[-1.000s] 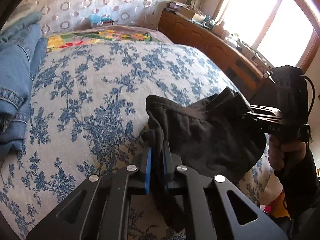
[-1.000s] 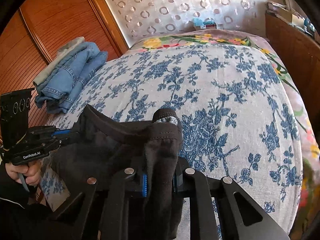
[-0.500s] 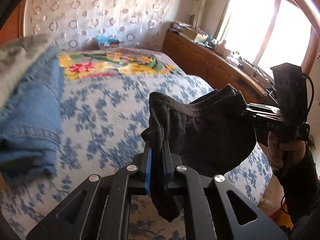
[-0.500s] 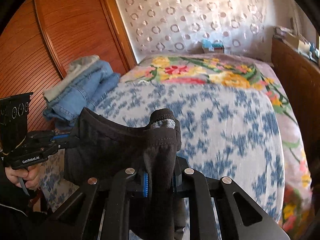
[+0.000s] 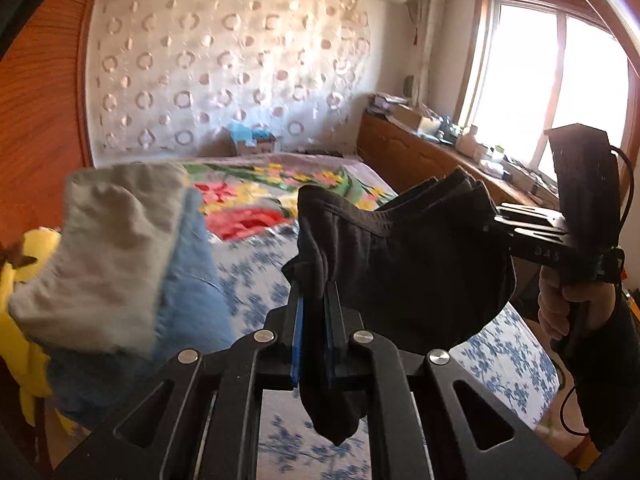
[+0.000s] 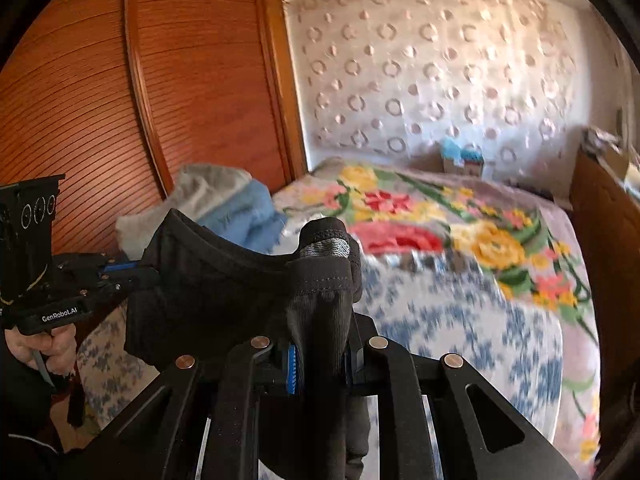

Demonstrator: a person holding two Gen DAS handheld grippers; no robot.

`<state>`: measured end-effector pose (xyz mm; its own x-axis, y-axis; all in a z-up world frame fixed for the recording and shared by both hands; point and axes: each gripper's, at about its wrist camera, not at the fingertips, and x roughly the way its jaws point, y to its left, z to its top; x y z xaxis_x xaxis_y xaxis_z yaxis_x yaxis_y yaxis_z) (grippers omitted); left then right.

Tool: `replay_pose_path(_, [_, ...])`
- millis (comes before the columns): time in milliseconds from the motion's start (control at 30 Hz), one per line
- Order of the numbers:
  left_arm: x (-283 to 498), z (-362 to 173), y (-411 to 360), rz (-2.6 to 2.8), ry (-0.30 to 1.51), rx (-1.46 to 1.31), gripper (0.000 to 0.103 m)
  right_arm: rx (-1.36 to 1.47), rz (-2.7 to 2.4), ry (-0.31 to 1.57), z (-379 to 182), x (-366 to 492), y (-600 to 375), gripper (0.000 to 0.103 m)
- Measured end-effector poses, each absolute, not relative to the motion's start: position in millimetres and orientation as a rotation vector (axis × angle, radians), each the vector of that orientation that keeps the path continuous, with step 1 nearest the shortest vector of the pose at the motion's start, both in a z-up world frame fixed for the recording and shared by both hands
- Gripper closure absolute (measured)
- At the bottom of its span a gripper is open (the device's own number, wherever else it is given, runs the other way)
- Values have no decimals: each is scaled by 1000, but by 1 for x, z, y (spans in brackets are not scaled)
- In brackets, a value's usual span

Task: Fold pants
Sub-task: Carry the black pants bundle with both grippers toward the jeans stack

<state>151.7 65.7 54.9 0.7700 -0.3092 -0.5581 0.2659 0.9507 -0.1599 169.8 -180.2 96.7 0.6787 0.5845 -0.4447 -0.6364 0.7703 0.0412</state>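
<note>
The black pants (image 5: 400, 256) hang in the air above the bed (image 5: 508, 364), strung between the two grippers by what looks like the waistband, with the cloth sagging in a shallow curve between the two grips and loose folds drooping below each one. The fabric looks soft, light and limp — a knit that will drape and bunch rather than hold any crease, so a pinch through the thick banded edge seems the surest hold. The left gripper (image 5: 314, 312) is closed narrowly on one bunched end of that edge; the right gripper (image 6: 320, 344) is clamped on the other end, where a grey inner label shows just above its fingers. On the bed's left side, toward the wooden wardrobe, lies a stack of folded clothes (image 6: 224, 204) — grey on top of blue denim — well apart from the pants.
</note>
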Motion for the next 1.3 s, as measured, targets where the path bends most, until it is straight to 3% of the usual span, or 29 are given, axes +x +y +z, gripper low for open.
replay_pose_path(400, [164, 80, 112, -205, 550, -57, 93, -184, 751, 380, 121, 205, -129, 87])
replay_pose_path(1300, [151, 83, 171, -59, 512, -122, 93, -413, 937, 335, 136, 297, -35, 87])
